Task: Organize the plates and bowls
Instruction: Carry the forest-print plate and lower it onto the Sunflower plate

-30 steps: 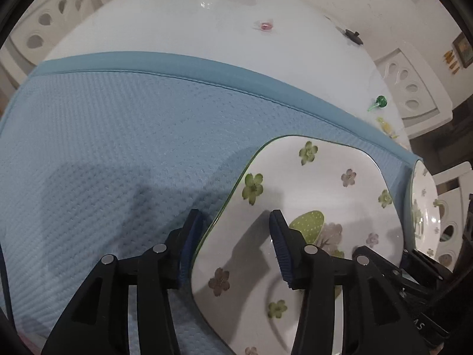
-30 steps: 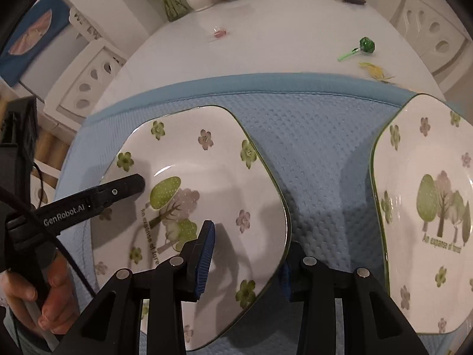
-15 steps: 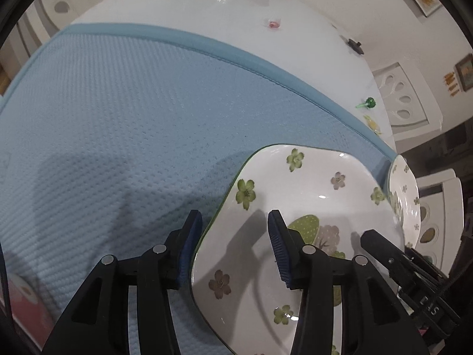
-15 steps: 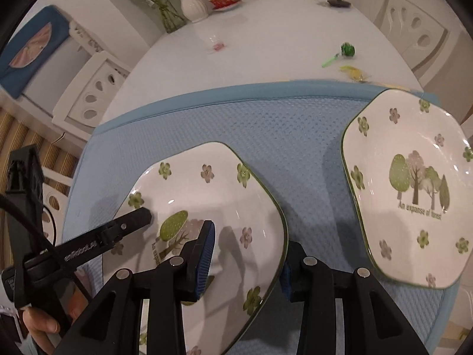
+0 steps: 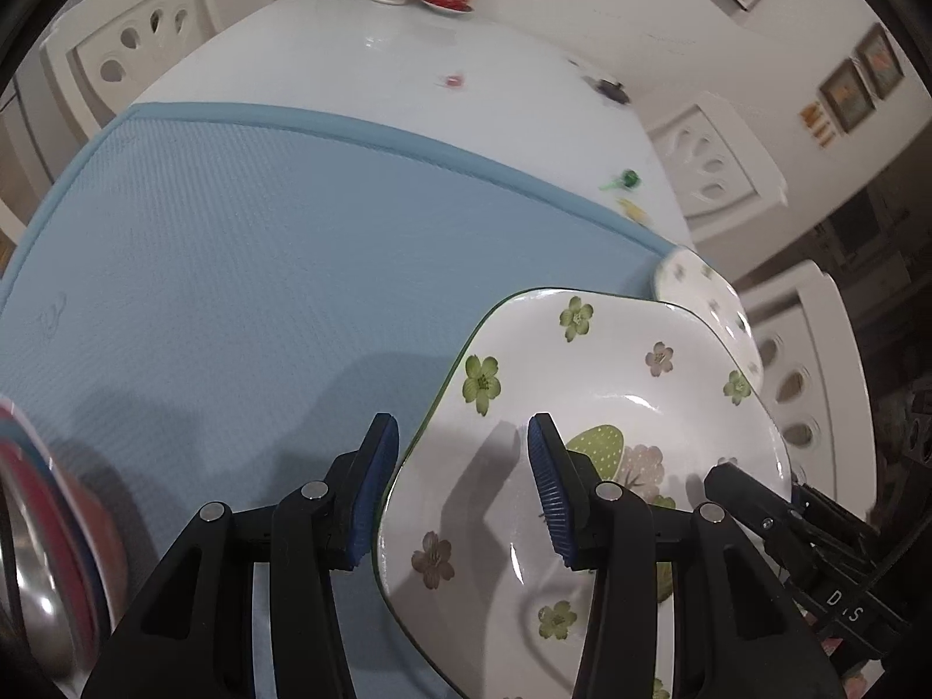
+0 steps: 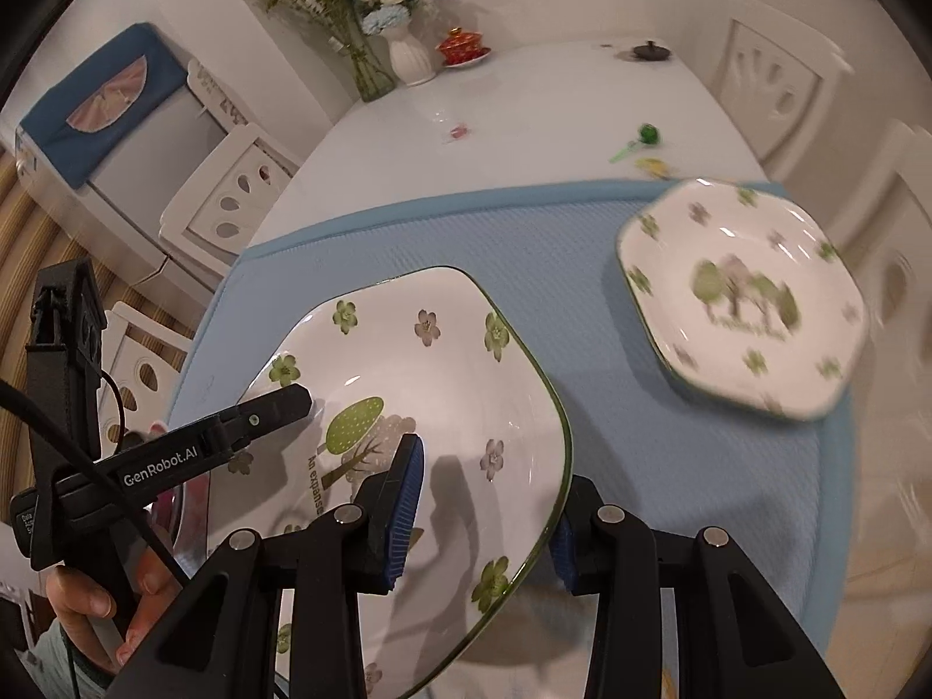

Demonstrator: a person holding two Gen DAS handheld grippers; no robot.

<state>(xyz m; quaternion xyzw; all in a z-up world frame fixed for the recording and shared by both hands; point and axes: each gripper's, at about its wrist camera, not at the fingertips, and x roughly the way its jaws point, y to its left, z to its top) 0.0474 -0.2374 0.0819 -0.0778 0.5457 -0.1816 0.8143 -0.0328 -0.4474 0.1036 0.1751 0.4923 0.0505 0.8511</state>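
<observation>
A white square plate with green flowers and a tree print [image 5: 588, 384] [image 6: 419, 361] hangs tilted above the blue mat, held from two sides. My left gripper [image 5: 460, 431] is shut on its left rim, one pad under the edge and one on the inner face. On the opposite rim my right gripper [image 6: 489, 466] is shut the same way, its outer finger partly hidden below the plate. A second plate of the same pattern [image 6: 740, 303] [image 5: 699, 291] lies flat on the mat's right end.
The blue mat [image 5: 233, 268] covers the near end of a white table [image 6: 524, 105]. A vase, a red cup, a green sweet and a black lid sit farther back. White chairs ring the table. A blurred red and metallic round thing [image 5: 35, 524] is at lower left.
Both grippers have risen with the plate between them, and the mat and the second plate look farther below. The red and metallic thing has come into the left wrist view.
</observation>
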